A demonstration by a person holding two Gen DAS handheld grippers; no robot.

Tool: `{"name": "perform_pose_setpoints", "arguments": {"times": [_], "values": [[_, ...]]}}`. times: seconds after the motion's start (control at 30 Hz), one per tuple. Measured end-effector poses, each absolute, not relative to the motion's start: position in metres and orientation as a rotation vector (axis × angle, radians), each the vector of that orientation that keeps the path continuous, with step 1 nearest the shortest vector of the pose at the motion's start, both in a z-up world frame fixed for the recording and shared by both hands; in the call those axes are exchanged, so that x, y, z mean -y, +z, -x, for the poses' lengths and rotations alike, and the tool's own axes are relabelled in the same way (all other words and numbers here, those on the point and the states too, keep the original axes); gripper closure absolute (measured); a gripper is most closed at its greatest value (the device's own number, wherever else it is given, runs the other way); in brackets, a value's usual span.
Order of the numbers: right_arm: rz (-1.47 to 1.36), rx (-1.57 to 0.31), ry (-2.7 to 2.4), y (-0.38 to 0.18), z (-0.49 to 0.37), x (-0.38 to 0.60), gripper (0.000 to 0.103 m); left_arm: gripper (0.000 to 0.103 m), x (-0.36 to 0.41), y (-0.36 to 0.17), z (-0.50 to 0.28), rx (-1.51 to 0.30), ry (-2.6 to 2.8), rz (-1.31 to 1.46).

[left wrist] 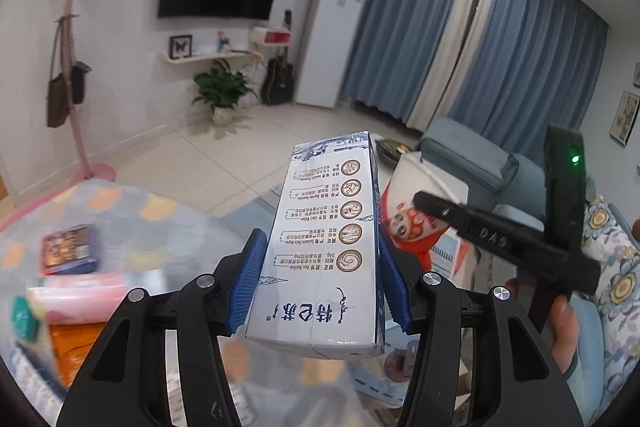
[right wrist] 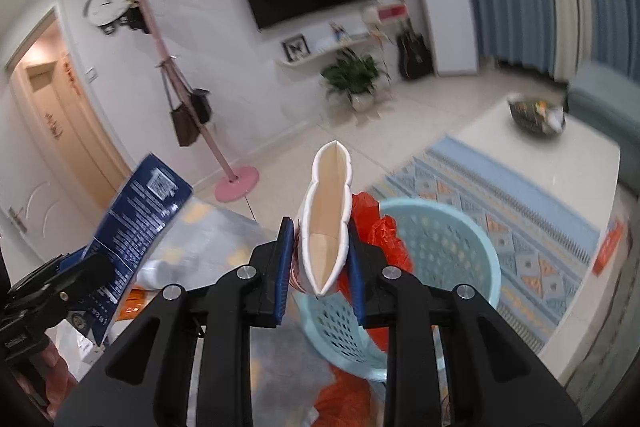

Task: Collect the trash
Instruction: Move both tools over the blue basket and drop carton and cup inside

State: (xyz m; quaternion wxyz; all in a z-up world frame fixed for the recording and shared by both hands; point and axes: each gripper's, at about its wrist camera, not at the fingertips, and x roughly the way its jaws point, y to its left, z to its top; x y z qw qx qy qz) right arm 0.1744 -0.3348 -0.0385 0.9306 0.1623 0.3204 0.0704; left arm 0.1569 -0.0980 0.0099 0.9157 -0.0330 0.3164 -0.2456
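Left gripper (left wrist: pixel 318 283): blue pads closed on the sides of a milk carton (left wrist: pixel 326 239), clamped at its near half. Carton's long axis runs straight out along the fingers, far end tilted up, held in the air over the glass table (left wrist: pixel 168 227). Print on the top face reads upside down: large Chinese brand characters at the near end, then a column of five round brown emblems with small text beside each, too small to read.

Right gripper (right wrist: pixel 318 267): pads nearly together, squeezing a paper cup (right wrist: pixel 326 227) flat, so the mouth is a narrow slit. Cup's long axis also runs along the fingers, open mouth facing the camera's upper side. It sits just above the near rim of a light blue perforated basket (right wrist: pixel 440 247) with an orange bag (right wrist: pixel 380 231) in it.

From the left view the cup (left wrist: pixel 412 223) shows a red printed face; "DAS" is stamped on the right gripper's finger.
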Motion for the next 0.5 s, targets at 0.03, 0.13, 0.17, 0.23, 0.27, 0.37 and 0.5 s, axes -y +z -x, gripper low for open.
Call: {"name": "perform_pose_setpoints", "arguments": {"times": [0.03,0.13,0.17,0.23,0.27,0.37,0.5], "values": [[-0.354,-0.678,0.132,-0.048,-0.179,0.343,0.08,0.051,0.107,0.006,-0.163,-0.665,-0.512,0.065],[-0.412,-0.742,0.103,-0.078,-0.192,0.365,0.079,0.051,0.13,-0.007,-0.179,-0.708,-0.527,0.064],[-0.427,-0.76,0.095,-0.087,-0.194,0.37,0.079,0.051,0.135,-0.011,-0.182,-0.719,-0.531,0.064],[-0.451,-0.803,0.07,-0.108,-0.199,0.382,0.078,0.051,0.148,-0.021,-0.191,-0.753,-0.543,0.063],[-0.462,-0.818,0.066,-0.115,-0.201,0.385,0.078,0.051,0.155,-0.026,-0.197,-0.769,-0.549,0.057],[-0.512,-0.867,0.064,-0.137,-0.204,0.397,0.078,0.051,0.17,-0.035,-0.207,-0.798,-0.556,0.04],[-0.565,-0.904,0.062,-0.152,-0.207,0.408,0.07,0.051,0.186,-0.048,-0.22,-0.841,-0.562,0.023]]}}
